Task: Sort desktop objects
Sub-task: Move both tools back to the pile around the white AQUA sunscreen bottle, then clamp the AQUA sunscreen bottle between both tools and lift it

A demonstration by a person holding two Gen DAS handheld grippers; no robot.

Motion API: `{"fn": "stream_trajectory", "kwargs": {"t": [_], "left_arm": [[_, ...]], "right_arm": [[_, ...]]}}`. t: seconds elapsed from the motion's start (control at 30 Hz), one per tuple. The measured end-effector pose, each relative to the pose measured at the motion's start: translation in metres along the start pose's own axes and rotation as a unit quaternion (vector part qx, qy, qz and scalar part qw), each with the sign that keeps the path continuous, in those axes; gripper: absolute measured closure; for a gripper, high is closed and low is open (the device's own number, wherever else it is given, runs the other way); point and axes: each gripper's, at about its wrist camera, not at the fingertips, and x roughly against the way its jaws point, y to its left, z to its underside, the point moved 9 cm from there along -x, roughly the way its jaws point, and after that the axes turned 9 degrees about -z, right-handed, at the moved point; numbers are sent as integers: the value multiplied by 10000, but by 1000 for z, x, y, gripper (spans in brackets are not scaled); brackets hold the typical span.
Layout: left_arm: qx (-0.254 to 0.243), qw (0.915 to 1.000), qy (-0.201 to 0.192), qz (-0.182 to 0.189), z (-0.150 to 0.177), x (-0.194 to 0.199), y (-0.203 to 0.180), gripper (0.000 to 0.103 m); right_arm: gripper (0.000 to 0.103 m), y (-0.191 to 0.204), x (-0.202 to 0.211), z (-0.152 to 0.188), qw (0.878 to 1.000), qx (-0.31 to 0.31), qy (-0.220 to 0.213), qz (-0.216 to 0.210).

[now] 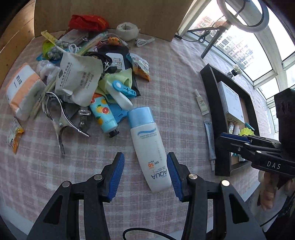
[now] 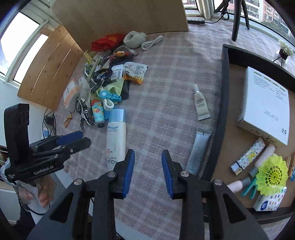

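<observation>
A white sunscreen bottle (image 1: 147,140) with a pale blue cap lies on the checked tablecloth. Its bottom end sits between the blue pads of my left gripper (image 1: 145,162), which stands open above it without touching. In the right wrist view the same bottle (image 2: 116,136) lies left of my right gripper (image 2: 147,157), which is open over bare cloth. A small beige tube (image 2: 200,103) and a grey-blue tube (image 2: 199,149) lie beside the black tray (image 2: 224,88). Each gripper shows in the other's view: the right gripper (image 1: 220,139) and the left gripper (image 2: 83,138).
A heap of clutter (image 1: 79,79) fills the far left: packets, a metal clip, a fruit-print tube, a blue peg, cables. The tray holds a white box (image 2: 265,103), a yellow shuttlecock (image 2: 272,173), pegs and tissue packs. A cardboard wall (image 1: 110,14) stands behind; a tripod leg (image 2: 237,20) is far right.
</observation>
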Motion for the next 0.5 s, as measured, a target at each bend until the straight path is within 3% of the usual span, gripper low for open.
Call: {"fn": "stream_trajectory", "kwargs": {"t": [0.17,0.27,0.43,0.5], "left_arm": [[-65,9999,-17,-83,6,-19,-5,57],[37,10000,54,75,9,-27,-6,58],[134,9998,28,109,13,-34,-6,60],[207,9997,-7,163,14,-36,-7,60]], "right_arm": [[73,18,-48,0,9988,-155,360,-294],[73,26,-70,-1,9981,-131,507,-335],[73,28,-89,0,9976,-109,622,-294],[73,30,-92,0,9961,-194,677,-524]]}}
